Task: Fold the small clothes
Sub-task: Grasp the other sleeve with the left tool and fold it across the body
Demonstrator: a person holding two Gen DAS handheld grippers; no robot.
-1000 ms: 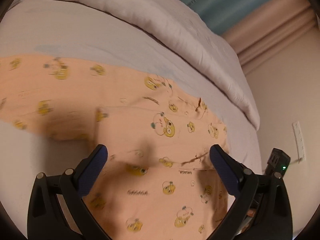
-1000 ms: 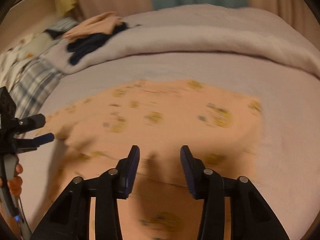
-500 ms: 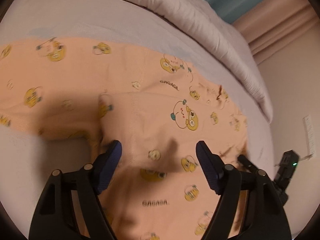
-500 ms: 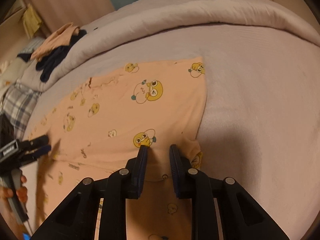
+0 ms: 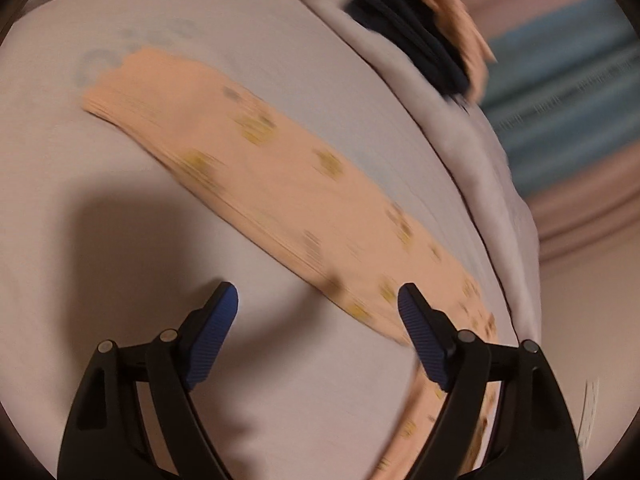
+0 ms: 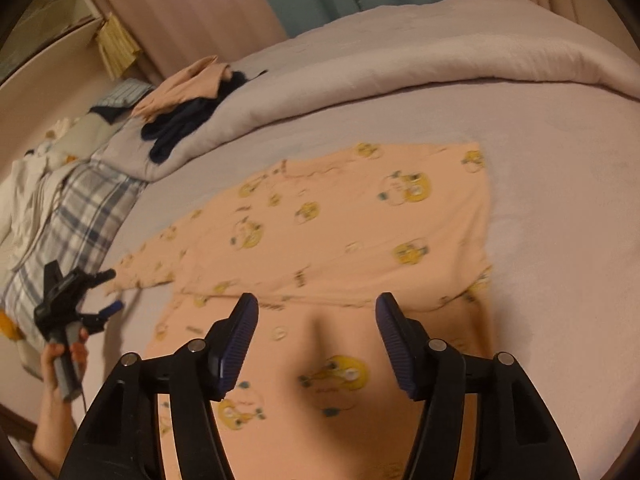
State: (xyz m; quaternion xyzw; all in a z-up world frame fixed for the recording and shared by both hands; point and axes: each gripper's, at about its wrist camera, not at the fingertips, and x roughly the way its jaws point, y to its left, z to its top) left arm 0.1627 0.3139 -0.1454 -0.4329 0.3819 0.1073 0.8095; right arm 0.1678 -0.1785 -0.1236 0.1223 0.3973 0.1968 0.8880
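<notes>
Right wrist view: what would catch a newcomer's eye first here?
The peach garment with yellow cartoon prints, spread flat across the pale bed sheet in the middle of the view. The right gripper hovers over its near part, jaws opening with nothing pinched between them. At far left a hand holds the left gripper just off the sleeve, and dark clothes lie on the rolled duvet behind.

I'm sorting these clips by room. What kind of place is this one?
Most likely a bedroom. The peach printed garment lies spread on a bed sheet, a rolled duvet runs along the far side, and curtains hang behind.
</notes>
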